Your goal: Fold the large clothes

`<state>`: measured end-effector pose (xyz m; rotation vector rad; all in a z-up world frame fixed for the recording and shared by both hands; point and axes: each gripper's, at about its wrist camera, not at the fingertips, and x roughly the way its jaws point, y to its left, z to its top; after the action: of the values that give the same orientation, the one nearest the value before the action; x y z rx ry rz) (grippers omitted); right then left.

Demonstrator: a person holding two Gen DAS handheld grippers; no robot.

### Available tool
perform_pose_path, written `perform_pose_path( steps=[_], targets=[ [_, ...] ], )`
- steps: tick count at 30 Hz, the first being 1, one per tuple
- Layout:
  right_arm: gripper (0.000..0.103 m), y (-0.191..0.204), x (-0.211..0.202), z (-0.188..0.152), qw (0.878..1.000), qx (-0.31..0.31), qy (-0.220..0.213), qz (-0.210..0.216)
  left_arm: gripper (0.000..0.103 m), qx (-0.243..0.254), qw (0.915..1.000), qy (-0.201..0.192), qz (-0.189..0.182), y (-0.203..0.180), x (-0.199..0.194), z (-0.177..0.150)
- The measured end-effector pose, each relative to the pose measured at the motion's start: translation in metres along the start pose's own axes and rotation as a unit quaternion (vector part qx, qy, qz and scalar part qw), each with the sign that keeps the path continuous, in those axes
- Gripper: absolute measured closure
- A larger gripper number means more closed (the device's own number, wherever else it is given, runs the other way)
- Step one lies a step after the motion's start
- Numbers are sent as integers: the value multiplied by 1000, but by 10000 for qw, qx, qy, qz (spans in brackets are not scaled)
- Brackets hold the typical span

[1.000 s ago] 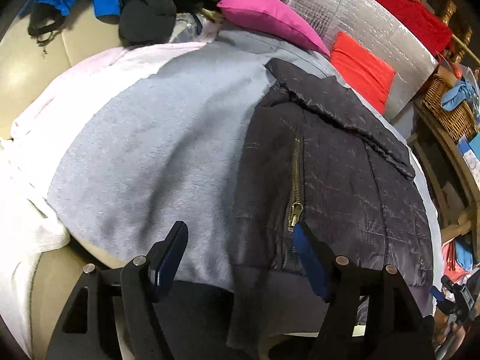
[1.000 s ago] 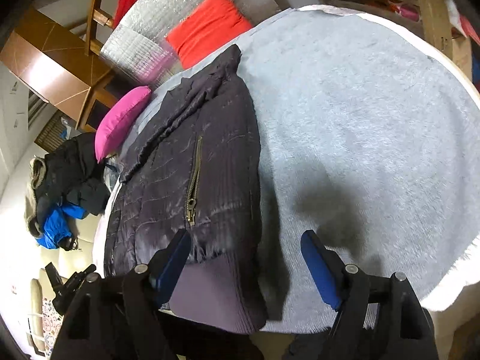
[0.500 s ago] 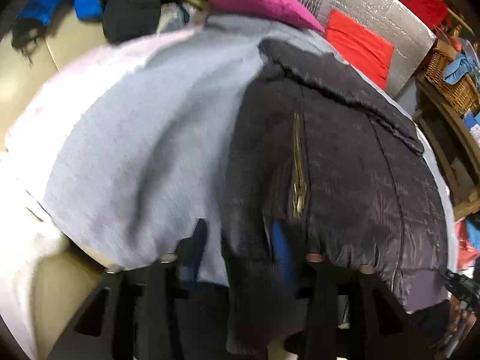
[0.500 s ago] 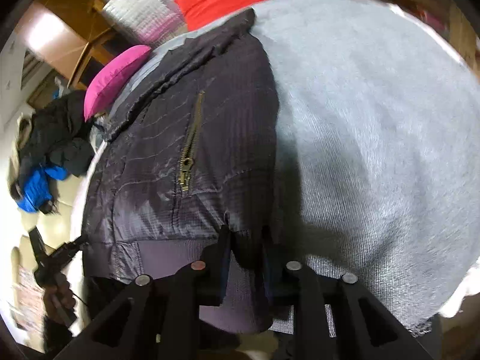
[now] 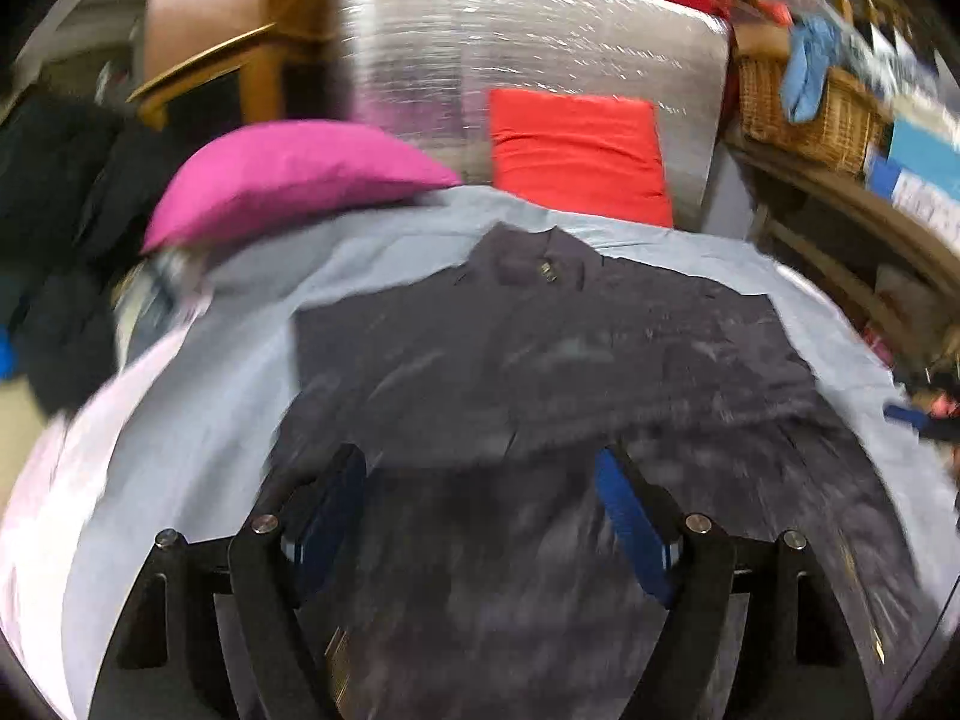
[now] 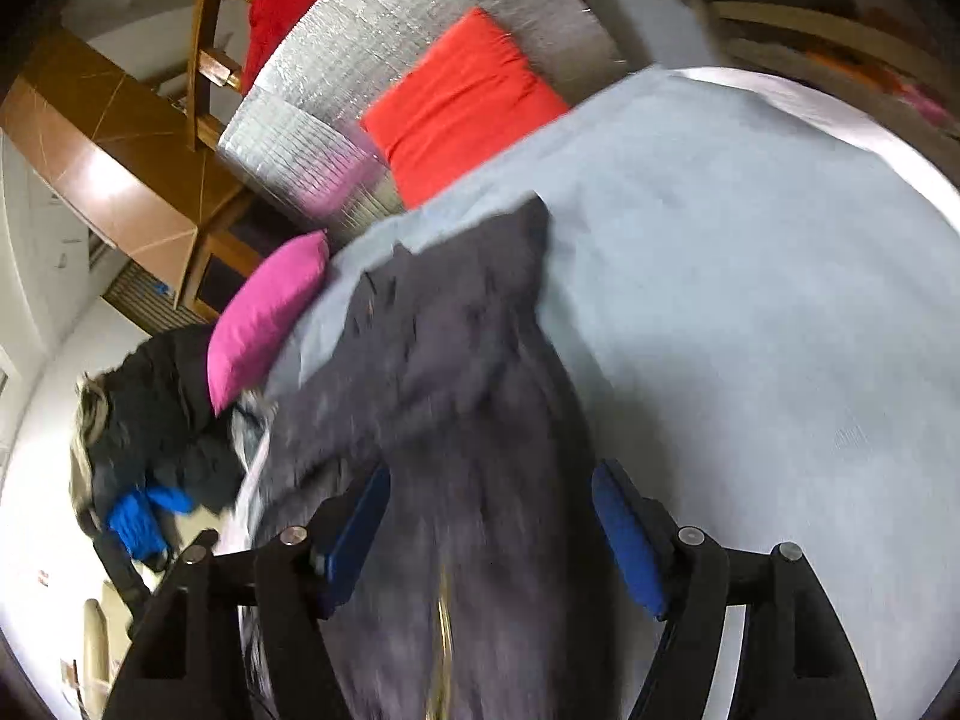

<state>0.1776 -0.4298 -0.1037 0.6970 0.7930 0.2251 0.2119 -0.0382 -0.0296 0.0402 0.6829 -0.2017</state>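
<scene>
A dark quilted jacket (image 5: pixel 540 360) lies on a grey blanket (image 5: pixel 198 420), its lower part folded up over its upper part; the collar (image 5: pixel 534 258) points away from me. My left gripper (image 5: pixel 480 510) is open just above the folded jacket, holding nothing. In the right wrist view the jacket (image 6: pixel 468 420) runs from the near edge toward the pillows, its brass zip (image 6: pixel 443 630) near the bottom. My right gripper (image 6: pixel 492 534) is open over it, empty. The frames are motion-blurred.
A pink pillow (image 5: pixel 288 180) and a red pillow (image 5: pixel 576 150) lean on a silver foil panel (image 5: pixel 528 48) at the bed's far end. Dark and blue clothes (image 6: pixel 150 432) are piled to the left. A wicker basket (image 5: pixel 804 108) stands on a shelf at right.
Both grippers shut on the jacket's bottom hem, carried it up over the upper part, then opened and let go. The jacket now lies folded in half.
</scene>
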Motion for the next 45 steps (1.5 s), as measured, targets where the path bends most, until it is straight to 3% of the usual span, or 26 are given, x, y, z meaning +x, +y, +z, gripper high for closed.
perform_pose_path(
  steps=[5, 9, 10, 11, 13, 14, 16, 19, 21, 22, 24, 27, 30, 32, 33, 34, 37, 40, 42, 43, 45],
  targets=[
    [32, -2, 82, 77, 9995, 68, 61, -295, 23, 208, 9997, -47, -103, -34, 61, 38],
    [32, -6, 129, 104, 9987, 45, 237, -441, 23, 365, 9990, 235, -104, -45, 101, 40],
    [45, -6, 141, 108, 9982, 6, 346, -490, 23, 382, 9985, 393, -63, -48, 112, 38],
    [88, -5, 150, 110, 9966, -71, 504, -652, 23, 351, 9973, 650, -55, -47, 127, 33],
    [91, 9, 145, 108, 9950, -508, 272, -817, 23, 190, 9950, 972, -142, -41, 146, 21],
    [91, 9, 143, 108, 9932, -634, 188, -957, 23, 116, 9954, 930, -211, -39, 151, 17],
    [88, -4, 162, 102, 9880, -555, 517, -1343, 23, 176, 9955, 927, -122, -43, 153, 17],
    [74, 1, 158, 103, 9867, -620, 351, -1461, 23, 233, 9941, 1052, -139, -44, 144, 27],
    [57, 12, 141, 103, 9828, -662, 87, -1723, 23, 185, 9961, 817, -277, -36, 127, 35],
    [40, 23, 125, 100, 9799, -736, -204, -1845, 23, 171, 9976, 620, -272, -29, 114, 38],
    [39, 49, 105, 92, 9800, -1013, -465, -1647, 23, 79, 9994, 231, -233, -10, 90, 43],
    [39, 90, 98, 69, 9846, -1479, -242, -897, 23, -459, 9989, 53, 69, 35, 74, 42],
    [39, 117, 112, 40, 9812, -1866, 195, -462, 23, -1284, 9894, 511, 449, 82, 88, 29],
    [39, 110, 140, 23, 9780, -1861, 609, -724, 27, -1576, 9761, 1346, 651, 104, 116, 8],
    [39, 99, 156, 19, 9756, -1750, 913, -961, 31, -1580, 9737, 1522, 611, 107, 124, 1],
    [39, 88, 168, 15, 9755, -1608, 1091, -1031, 31, -1467, 9770, 1421, 613, 106, 121, 0],
    [39, 95, 159, 16, 9781, -1556, 826, -1106, 33, -1428, 9806, 1247, 505, 102, 100, 10],
    [39, 117, 134, 13, 9792, -1775, 457, -867, 32, -1576, 9856, 525, 320, 103, 62, 19],
    [38, 119, 129, 11, 9801, -1779, 364, -806, 30, -1461, 9871, 504, 417, 98, 63, 20],
    [35, 111, 137, 8, 9800, -1697, 469, -930, 30, -1397, 9865, 705, 481, 97, 72, 17],
    [34, 86, 165, 3, 9778, -1453, 933, -1191, 28, -1238, 9776, 1551, 695, 94, 108, 4]
  ],
)
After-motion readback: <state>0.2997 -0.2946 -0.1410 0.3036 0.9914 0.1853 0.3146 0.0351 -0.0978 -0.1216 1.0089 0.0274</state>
